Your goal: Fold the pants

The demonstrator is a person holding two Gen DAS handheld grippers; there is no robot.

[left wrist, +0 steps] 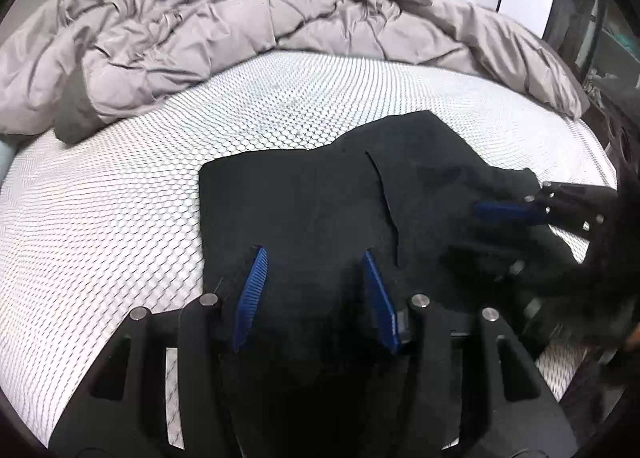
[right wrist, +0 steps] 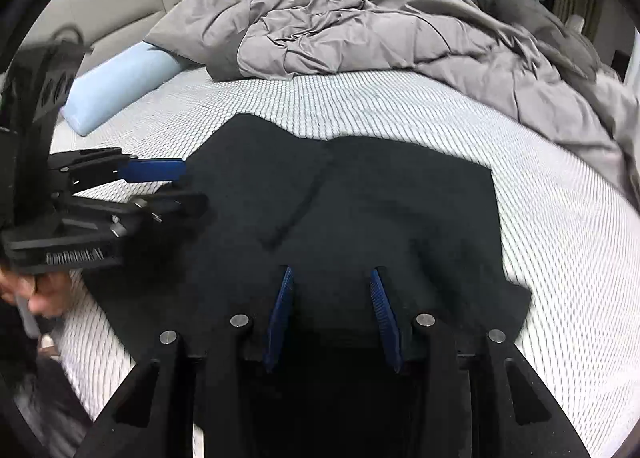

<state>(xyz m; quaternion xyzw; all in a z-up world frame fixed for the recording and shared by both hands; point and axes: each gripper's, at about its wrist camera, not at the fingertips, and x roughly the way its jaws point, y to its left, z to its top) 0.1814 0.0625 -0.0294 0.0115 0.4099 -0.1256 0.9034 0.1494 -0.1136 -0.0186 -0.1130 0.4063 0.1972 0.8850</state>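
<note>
While the black pants (left wrist: 320, 193) lie spread on the white patterned mattress (left wrist: 100, 217), I hold both grippers above their near edge, each angled down toward the cloth. My left gripper (left wrist: 314, 256) stands with its blue pads (left wrist: 250, 298) apart, dark fabric showing in the gap between them; the pads do not press on anything I can make out. Seen from my right wrist, the right gripper (right wrist: 332, 276) likewise has its jaws parted over the pants (right wrist: 360, 197), the blue pads (right wrist: 384, 318) framing dark cloth with no visible pinch on it. Whether either set of fingertips touches the fabric below, I cannot tell, since black cloth and black gripper bodies merge in shadow.

The pants lie mostly flat, with a seam or fold line running across the middle and an uneven far edge. From the right wrist view, my left gripper (right wrist: 182, 185) reaches in from the left side at the garment's border, and part of my hand (right wrist: 36, 294) shows beneath it. From the left wrist view, the right gripper (left wrist: 476, 230) enters from the right, over the garment's other side.

Beyond the pants a rumpled grey comforter (right wrist: 380, 29) is heaped across the far part of the bed, and a light blue pillow (right wrist: 120, 89) rests near the beige headboard (right wrist: 120, 1).
</note>
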